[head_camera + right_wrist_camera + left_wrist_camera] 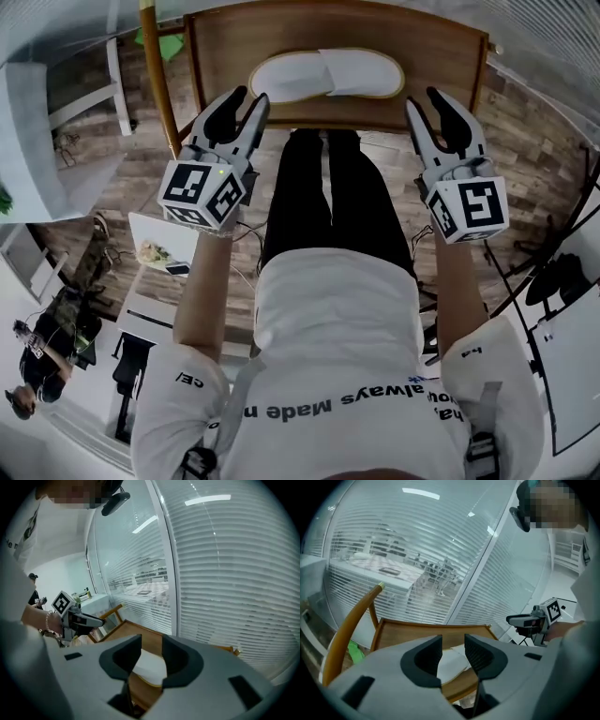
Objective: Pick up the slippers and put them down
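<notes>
Closest is the person's white shirt [328,319], and past it the left gripper [247,98] and right gripper [424,98] hang with jaws partly apart, holding nothing. On the far wooden surface [441,56] lie two white slippers [326,75], side by side, flat and thin with a yellowish edge. They look soft, light and floppy, so I would pinch each one at its firmer edge

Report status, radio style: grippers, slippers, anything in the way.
Left gripper, right gripper: jaws open, empty. Slippers side by side on wooden surface, untouched. Path clear.
</notes>
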Tool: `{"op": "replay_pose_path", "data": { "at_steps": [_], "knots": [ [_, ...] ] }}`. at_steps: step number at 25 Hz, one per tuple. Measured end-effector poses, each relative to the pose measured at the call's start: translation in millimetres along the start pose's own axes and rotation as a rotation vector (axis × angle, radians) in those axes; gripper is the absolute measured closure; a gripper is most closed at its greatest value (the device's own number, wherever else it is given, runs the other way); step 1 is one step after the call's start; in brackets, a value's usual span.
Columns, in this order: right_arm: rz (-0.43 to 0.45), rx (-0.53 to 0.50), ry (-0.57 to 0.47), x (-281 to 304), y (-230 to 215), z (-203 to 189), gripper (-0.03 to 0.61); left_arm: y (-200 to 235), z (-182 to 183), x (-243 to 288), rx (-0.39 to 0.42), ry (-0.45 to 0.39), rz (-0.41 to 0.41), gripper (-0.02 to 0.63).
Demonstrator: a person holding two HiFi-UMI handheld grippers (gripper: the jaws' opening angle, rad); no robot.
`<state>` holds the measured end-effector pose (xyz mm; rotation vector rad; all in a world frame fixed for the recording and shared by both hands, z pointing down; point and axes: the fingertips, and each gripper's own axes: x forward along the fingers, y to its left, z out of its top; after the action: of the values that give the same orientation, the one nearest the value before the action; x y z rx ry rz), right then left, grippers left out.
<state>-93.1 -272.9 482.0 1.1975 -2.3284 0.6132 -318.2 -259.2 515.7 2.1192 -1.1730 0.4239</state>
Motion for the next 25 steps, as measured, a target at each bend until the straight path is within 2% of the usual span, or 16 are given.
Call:
{"op": "replay_pose_path", "data": {
  "at_steps": [4,11,18,25],
  "knots": [
    [-0.002,0.025,0.038,17,-9,-31,0.453,21,-27,12,0.020,0.054,0.035,0.474],
    [-0.018,0.066,0.087,45,-22,-79,0.428,57,-76,26,-0.021,0.132,0.061,0.449],
    [-0.020,0.124,0.128,68,-26,-117,0.393,75,-102,37,-0.072,0.212,0.036,0.433],
    [-0.043,0.189,0.139,78,-44,-139,0.364,70,-113,54,-0.104,0.230,-0.011,0.402]
  ]
}}
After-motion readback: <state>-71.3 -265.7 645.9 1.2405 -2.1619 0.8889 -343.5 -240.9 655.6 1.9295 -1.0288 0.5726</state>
